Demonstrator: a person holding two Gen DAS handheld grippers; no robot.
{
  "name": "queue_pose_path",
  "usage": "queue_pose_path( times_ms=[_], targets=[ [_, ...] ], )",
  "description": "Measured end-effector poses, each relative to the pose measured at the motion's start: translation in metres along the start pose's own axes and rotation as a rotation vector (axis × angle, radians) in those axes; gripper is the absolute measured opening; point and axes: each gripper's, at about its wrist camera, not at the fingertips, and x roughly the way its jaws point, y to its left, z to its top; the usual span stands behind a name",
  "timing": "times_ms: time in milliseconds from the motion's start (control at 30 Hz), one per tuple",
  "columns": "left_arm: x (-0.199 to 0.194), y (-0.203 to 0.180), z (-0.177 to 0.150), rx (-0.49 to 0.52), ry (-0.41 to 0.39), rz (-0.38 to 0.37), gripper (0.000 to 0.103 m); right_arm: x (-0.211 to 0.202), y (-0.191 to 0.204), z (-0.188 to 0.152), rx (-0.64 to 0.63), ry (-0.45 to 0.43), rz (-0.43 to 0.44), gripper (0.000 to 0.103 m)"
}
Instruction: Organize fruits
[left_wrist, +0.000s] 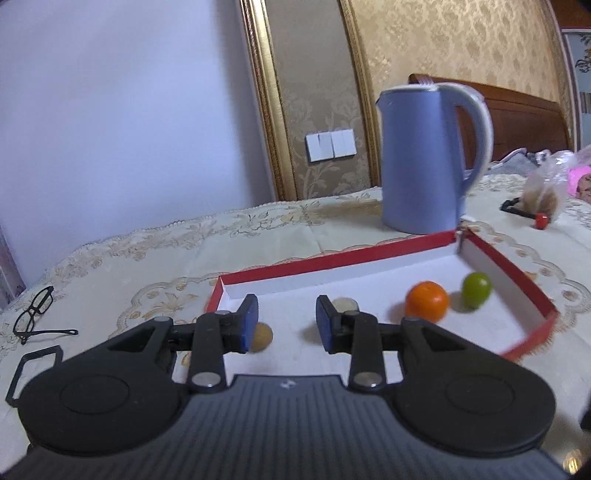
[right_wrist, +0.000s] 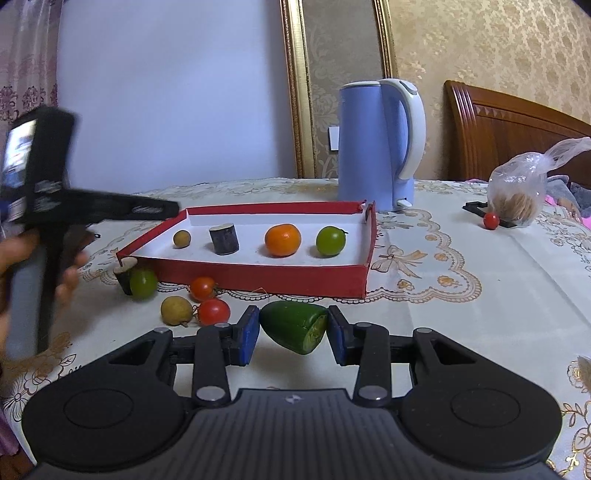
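My right gripper (right_wrist: 291, 330) is clamped on a green cut piece of fruit (right_wrist: 291, 326), its blue pads pressing both sides, the cut face turned toward the right pad. It sits just near of the red tray (right_wrist: 258, 282) on the lace tablecloth (right_wrist: 461, 314).

My left gripper (left_wrist: 286, 325) holds nothing; its jaws stand narrow with only bare white tray floor between them. It hangs over the near left part of the tray, and from the right wrist view I see it blurred at the far left, held in my hand (right_wrist: 22, 266).

Inside the tray, in a row from left to right, lie a small tan fruit (right_wrist: 181, 239), a dark cut cylinder (right_wrist: 224, 240), an orange (right_wrist: 282, 240) and a green round fruit (right_wrist: 330, 241), all apart from one another.

On the cloth near the tray's near left corner are another dark cut piece (right_wrist: 125, 275) touching a green fruit (right_wrist: 143, 283), two red tomatoes (right_wrist: 207, 301), and a yellowish fruit (right_wrist: 176, 311) just left of the nearer tomato.

A blue kettle (right_wrist: 376, 147) stands beyond the tray's far right corner. Far right, a plastic bag (right_wrist: 521, 184) sits beside a lone tomato (right_wrist: 491, 220). Glasses (left_wrist: 35, 314) lie at the left.
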Motion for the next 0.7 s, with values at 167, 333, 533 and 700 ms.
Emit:
queue_pose_path(
  times_ms=[167, 333, 533, 700],
  targets=[
    [0.031, -0.005, 0.006, 0.008, 0.06, 0.028, 0.032, 0.0, -0.001, 0.0, 0.004, 0.001, 0.0, 0.038],
    [0.019, 0.002, 0.002, -0.023, 0.066, 0.02, 0.048, 0.001, -0.002, 0.0, 0.009, 0.002, -0.004, 0.038],
    [-0.027, 0.024, -0.017, -0.133, 0.02, 0.068, 0.099, 0.003, 0.002, 0.003, 0.001, 0.0, 0.003, 0.038],
    [-0.063, 0.047, -0.047, -0.239, -0.013, 0.114, 0.103, 0.014, 0.007, 0.014, -0.023, 0.001, -0.008, 0.038]
  ],
)
